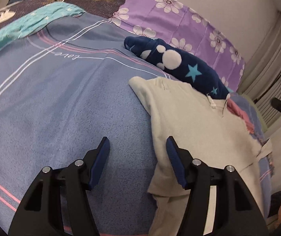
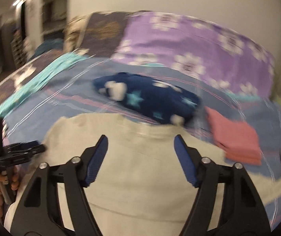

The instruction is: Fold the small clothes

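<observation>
A cream garment (image 1: 195, 122) lies spread on the blue bedspread (image 1: 51, 98). My left gripper (image 1: 138, 143) is open and empty above the garment's left edge, its right finger over the cloth. In the right wrist view, which is blurred, my right gripper (image 2: 140, 141) is open and empty above the middle of the cream garment (image 2: 140, 167). A navy fleece garment (image 1: 179, 61) with white dots and blue stars lies behind it, also seen in the right wrist view (image 2: 150, 98). The left gripper shows at the left of the right wrist view (image 2: 32, 148).
A folded pink cloth (image 2: 235, 137) lies right of the cream garment. A purple flowered pillow (image 1: 170, 13) lines the back by the wall. A turquoise blanket (image 1: 22, 25) lies at the back left. The bed's right edge is near a radiator (image 1: 274, 63).
</observation>
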{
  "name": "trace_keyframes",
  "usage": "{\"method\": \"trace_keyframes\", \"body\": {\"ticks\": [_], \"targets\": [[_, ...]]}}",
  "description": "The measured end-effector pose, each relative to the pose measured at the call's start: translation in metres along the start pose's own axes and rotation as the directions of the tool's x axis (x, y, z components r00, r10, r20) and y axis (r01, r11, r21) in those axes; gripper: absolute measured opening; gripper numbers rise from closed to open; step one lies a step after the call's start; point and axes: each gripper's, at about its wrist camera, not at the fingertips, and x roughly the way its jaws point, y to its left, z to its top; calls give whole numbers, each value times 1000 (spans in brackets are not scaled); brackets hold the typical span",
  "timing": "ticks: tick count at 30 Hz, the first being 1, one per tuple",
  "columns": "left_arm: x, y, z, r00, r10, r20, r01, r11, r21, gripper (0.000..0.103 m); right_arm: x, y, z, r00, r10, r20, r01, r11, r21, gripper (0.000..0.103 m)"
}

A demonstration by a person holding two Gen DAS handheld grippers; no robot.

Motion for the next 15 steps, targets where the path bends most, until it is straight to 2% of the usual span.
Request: {"method": "trace_keyframes", "body": {"ticks": [1,3,4,6,7,9,10,14,15], "targets": [[-2,3,-1,1000,-26,-2,26,1000,-9,59,9,18,9,1000,16,-18,-17,999,-35,48],[-3,3,-3,998,-61,-13,61,998,-1,57,39,65,30,995,52,-87,-60,994,-93,39],[-4,2,-4,997,-74,-16,74,997,8,53,52,81,37,991,60,-120,-73,992,-106,39],[-4,-1,-5,994,-103,-24,104,994,23,45,80,111,47,980,64,-191,-90,987,-134,39],[-3,-3,-5,992,-120,-29,121,992,30,38,93,123,50,973,68,-219,-101,984,-144,43],[-3,-6,-7,988,-150,-37,152,987,44,33,119,146,55,964,58,-259,-105,980,-171,53],[-3,-7,-7,985,-166,-41,168,984,51,33,127,154,54,961,43,-272,-96,978,-186,58],[1,-4,-7,979,-192,-66,194,981,32,31,168,179,50,936,-24,-351,-64,969,-239,60],[2,-1,-7,978,-198,-68,199,980,18,16,178,179,48,929,-40,-367,-57,967,-248,55]]}}
